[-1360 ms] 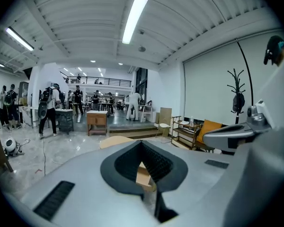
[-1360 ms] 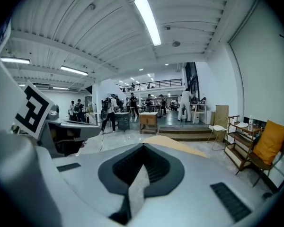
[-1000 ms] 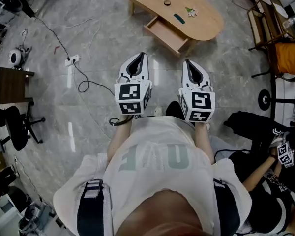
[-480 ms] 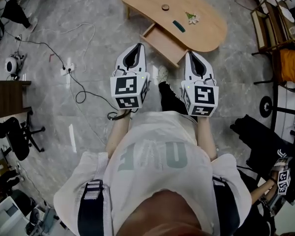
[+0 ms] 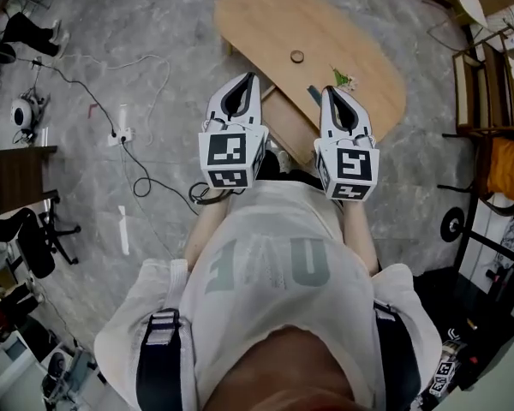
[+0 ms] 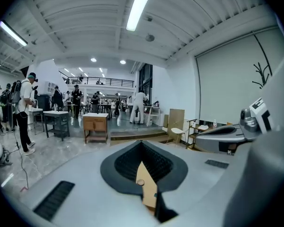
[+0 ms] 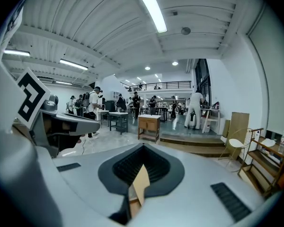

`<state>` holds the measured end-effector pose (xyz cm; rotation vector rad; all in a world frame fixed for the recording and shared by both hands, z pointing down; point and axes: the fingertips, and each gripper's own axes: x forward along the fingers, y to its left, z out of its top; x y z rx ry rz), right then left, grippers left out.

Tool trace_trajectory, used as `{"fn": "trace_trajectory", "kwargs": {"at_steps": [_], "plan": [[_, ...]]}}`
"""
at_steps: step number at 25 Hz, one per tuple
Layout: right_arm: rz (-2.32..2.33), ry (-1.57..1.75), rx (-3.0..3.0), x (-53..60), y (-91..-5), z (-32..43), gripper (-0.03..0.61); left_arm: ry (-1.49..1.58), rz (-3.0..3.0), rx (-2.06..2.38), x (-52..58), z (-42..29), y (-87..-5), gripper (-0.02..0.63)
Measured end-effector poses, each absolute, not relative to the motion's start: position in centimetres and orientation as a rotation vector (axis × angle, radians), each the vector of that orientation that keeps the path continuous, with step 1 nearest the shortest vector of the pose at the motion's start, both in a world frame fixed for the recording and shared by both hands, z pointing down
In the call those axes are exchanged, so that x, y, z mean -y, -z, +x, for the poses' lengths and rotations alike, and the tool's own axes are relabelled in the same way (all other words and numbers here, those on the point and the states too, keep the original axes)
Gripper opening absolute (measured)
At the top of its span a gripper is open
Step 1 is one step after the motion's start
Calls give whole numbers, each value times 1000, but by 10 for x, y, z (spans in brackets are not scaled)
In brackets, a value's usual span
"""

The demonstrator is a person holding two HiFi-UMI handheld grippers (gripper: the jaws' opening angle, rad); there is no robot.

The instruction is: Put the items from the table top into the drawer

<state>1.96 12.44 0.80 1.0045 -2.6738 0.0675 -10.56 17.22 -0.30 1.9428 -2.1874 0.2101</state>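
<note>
**While both grippers are shut and empty, three small items wait on the surface**

Although the task is to clear the surface, neither gripper has anything in hand. The left gripper (image 5: 250,79) has its jaws pressed together with nothing between them, and its own view shows only a sliver of wood and the ring through the gap below the tips. The right gripper (image 5: 329,92) is closed and empty in the same way. Both are held side by side in front of the person's chest, above the near edge of the oval wooden surface (image 5: 265,24).

The drawer (image 5: 284,127) stands pulled out of the near side of the surface, showing between the two grippers.

Three things lie on top, all near the near-right part:

- A small ring (image 5: 297,56), apart from the rest. It looks stiff and light and lies flat, so it may skid. A pinch across its rim, or one jaw inside the hole, should serve.
- A little green and white sprig (image 5: 343,79). It is probably soft, flimsy and easily crushed, so it is best taken gently by the stem.
- A dark oblong piece (image 5: 312,92), just beside the right gripper's tip and partly hidden by it. What it is I cannot tell. It seems rigid, so a grip across its short width would suit.

Either gripper must open before it can take anything.
</note>
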Motion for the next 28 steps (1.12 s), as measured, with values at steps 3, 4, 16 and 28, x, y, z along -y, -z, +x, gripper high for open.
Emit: {"fn": "trace_trajectory", "kwargs": {"at_steps": [3,4,16,28], "plan": [[1010,-69,2685,-96,-3,-3,5,-200,1946,2177,-140,-124,7,8],[1012,-66,2690,-89,0,-10,5,-194,1947,2171,-131,-129,7,8],[1105,-28,2686,-32,17,-31,5,-220,2027,2103,-69,-148,12,8],[1097,-76,2696,21,-5,-54,5,-297,2073,2010,-10,-156,-23,8]]}}
